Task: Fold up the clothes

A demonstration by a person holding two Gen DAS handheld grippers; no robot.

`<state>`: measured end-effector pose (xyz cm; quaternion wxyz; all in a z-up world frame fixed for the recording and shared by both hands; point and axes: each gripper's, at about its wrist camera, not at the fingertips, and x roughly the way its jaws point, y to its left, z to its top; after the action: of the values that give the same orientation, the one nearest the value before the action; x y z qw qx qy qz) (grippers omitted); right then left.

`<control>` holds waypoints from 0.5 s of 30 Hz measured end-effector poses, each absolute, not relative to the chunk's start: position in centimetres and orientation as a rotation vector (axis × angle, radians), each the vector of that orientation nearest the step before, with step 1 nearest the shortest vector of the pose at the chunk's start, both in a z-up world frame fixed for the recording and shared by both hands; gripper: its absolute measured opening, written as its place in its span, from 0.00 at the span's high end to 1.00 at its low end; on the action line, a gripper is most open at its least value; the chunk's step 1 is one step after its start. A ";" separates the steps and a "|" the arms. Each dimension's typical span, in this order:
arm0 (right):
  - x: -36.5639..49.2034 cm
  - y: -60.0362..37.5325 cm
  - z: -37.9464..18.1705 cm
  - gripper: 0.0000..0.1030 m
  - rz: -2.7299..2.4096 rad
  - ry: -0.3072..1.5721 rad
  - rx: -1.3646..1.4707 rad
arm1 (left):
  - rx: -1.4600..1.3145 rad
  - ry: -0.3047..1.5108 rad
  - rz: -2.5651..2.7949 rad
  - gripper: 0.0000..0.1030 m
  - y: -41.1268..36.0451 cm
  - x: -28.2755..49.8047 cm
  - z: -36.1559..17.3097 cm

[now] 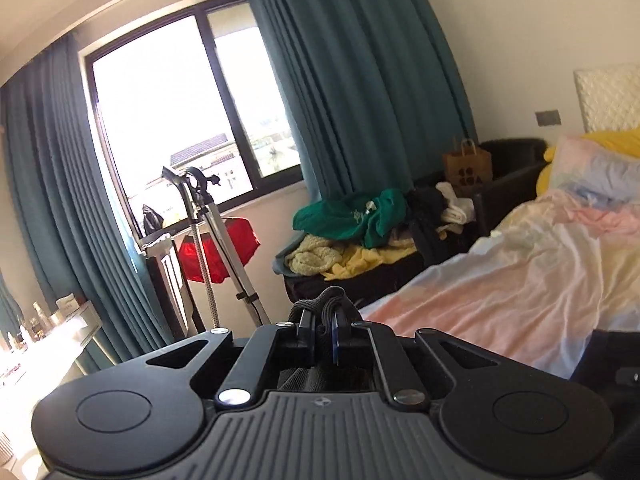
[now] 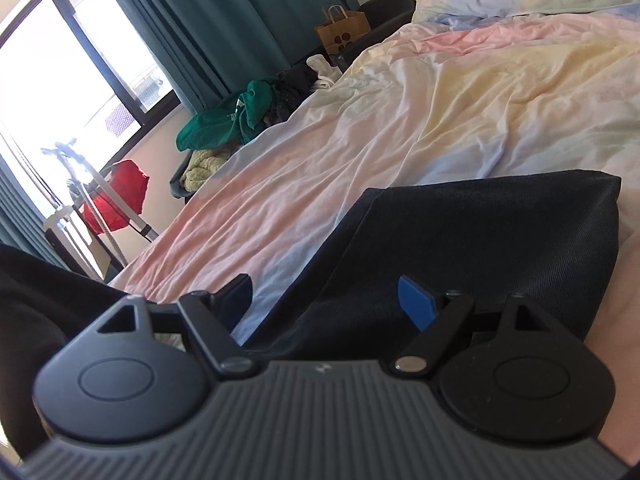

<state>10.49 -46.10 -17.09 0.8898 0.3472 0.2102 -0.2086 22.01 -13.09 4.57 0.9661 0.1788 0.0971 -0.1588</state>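
A dark navy garment (image 2: 484, 236) lies flat on the pastel bedsheet (image 2: 360, 128), partly folded, with a straight far edge. My right gripper (image 2: 328, 300) is open just above its near part, one finger over the sheet and the blue-padded finger (image 2: 416, 304) over the cloth. More dark cloth (image 2: 28, 320) fills the left edge of that view. My left gripper (image 1: 324, 328) is shut on a bunched dark ribbed edge of the garment (image 1: 324, 300), held up beside the bed (image 1: 520, 280).
A pile of clothes, green (image 1: 352, 216) and yellow (image 1: 320, 256), lies on a dark bench under the window. A garment steamer stand (image 1: 208, 232) with a red item (image 1: 218, 252) stands by the teal curtains (image 1: 360, 80). A paper bag (image 1: 466, 168) and pillows (image 1: 596, 168) are further back.
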 end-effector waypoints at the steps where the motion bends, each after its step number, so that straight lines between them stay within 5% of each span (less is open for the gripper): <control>1: 10.6 -45.9 -17.1 0.20 -0.426 0.445 0.722 | 0.309 0.190 -0.282 0.93 -11.9 22.9 5.5; 8: 11.1 -44.3 -17.1 0.20 -0.373 0.462 0.664 | 0.137 0.456 -0.015 0.90 -6.2 32.5 0.3; 15: 13.3 -42.8 -18.1 0.20 -0.292 0.494 0.621 | -0.014 0.526 -0.010 0.60 -2.9 32.7 -3.7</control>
<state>13.33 -42.77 -18.07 0.9119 0.3014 0.2399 -0.1419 32.67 -2.89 -3.74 0.9656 -0.0070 0.2598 -0.0052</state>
